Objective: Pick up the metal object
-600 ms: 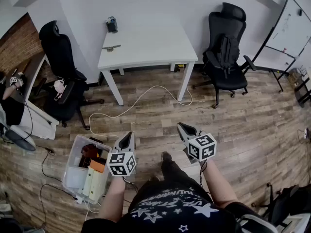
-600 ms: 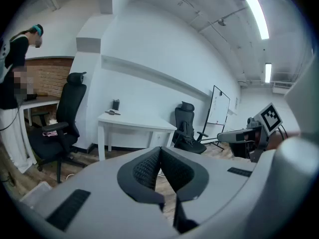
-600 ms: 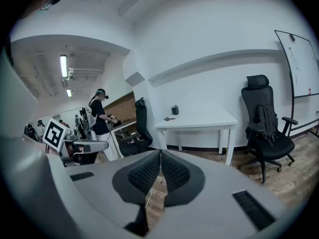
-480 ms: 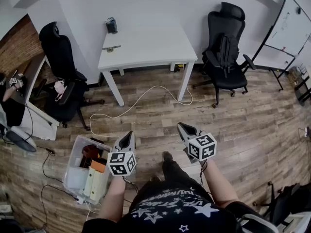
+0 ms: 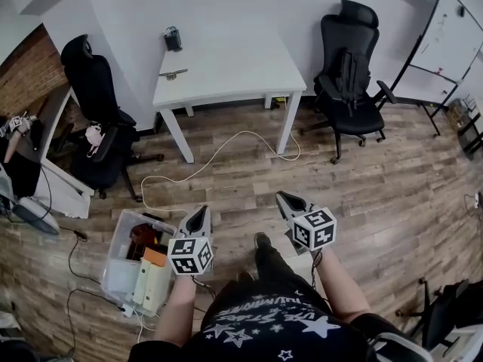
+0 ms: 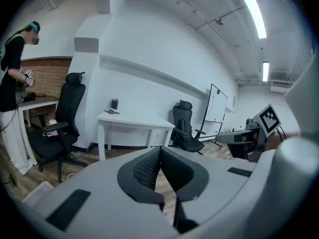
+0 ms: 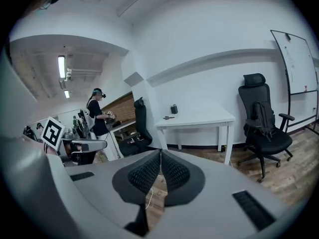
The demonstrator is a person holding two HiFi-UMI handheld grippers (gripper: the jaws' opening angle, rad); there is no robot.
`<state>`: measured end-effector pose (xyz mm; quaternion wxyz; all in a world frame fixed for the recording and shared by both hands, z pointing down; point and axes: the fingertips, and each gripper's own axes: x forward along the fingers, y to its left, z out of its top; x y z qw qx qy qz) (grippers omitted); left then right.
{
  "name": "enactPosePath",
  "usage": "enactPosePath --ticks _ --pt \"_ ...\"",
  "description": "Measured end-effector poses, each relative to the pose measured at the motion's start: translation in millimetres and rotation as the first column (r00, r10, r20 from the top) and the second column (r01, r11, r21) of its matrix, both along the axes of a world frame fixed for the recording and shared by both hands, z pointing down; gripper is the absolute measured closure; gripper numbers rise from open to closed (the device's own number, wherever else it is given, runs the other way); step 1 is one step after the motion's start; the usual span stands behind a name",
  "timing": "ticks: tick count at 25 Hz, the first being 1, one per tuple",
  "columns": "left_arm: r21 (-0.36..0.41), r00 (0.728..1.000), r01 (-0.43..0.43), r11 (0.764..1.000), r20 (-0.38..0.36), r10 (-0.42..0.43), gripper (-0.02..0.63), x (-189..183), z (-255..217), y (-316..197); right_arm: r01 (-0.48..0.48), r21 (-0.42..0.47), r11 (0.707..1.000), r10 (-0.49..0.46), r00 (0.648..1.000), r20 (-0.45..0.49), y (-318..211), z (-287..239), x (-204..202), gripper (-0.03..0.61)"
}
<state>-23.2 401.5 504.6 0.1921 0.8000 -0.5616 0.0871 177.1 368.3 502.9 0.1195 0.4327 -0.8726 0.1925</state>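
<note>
A small metal object [image 5: 173, 74] lies near the left edge of the white table [image 5: 241, 70], far ahead of me across the wooden floor. It also shows as a thin sliver in the left gripper view [image 6: 111, 111] and in the right gripper view [image 7: 168, 117]. My left gripper [image 5: 200, 213] and right gripper [image 5: 284, 197] hang side by side in front of my body, well short of the table. Both point toward it. The left gripper's [image 6: 160, 151] pads are pressed together with nothing between them. The right gripper [image 7: 160, 153] stands the same way, shut and empty.
A dark container [image 5: 173, 38] stands at the table's back left. Black office chairs [image 5: 98, 127] [image 5: 351, 81] flank the table. A white cable [image 5: 219, 157] loops on the floor. A clear bin [image 5: 139, 259] with folders sits by my left foot. A whiteboard [image 5: 445, 47] leans at right. A person [image 6: 12, 83] stands at a desk on the left.
Both grippers hold their places, shut as before. The head view has shifted very slightly.
</note>
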Motion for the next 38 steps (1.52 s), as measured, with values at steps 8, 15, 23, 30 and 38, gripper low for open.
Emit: enactPosePath --ticks 8,15,23,30,38 --pt "-0.016 1.000 0.012 1.000 -0.006 -0.012 0.594 -8.7 7.3 -5.5 -0.015 -0.022 1.000 0.015 1.000 0.020 -10.6 8.5 1.7 0.529" --pt "-0.024 0.998 0.055 0.998 0.005 -0.055 0.594 -35.7 17.7 -50.6 -0.012 -0.035 0.999 0.013 1.000 0.026 -70.7 23.0 -20.8 0.529" --pt "-0.034 0.996 0.082 0.996 0.033 -0.081 0.594 -39.3 19.4 -171.3 0.007 -0.050 0.999 -0.005 0.998 0.056 -200.1 28.5 -23.5 0.529" --pt "-0.035 0.994 0.103 0.994 0.042 -0.101 0.594 -28.1 13.1 -289.3 0.035 -0.048 0.998 -0.031 0.997 0.070 -327.2 22.1 -13.9 0.528" --pt "-0.006 0.984 0.161 0.987 0.083 -0.160 0.594 -12.7 5.6 -380.1 0.098 -0.057 0.994 -0.093 0.992 0.084 -414.9 27.4 3.5 0.529"
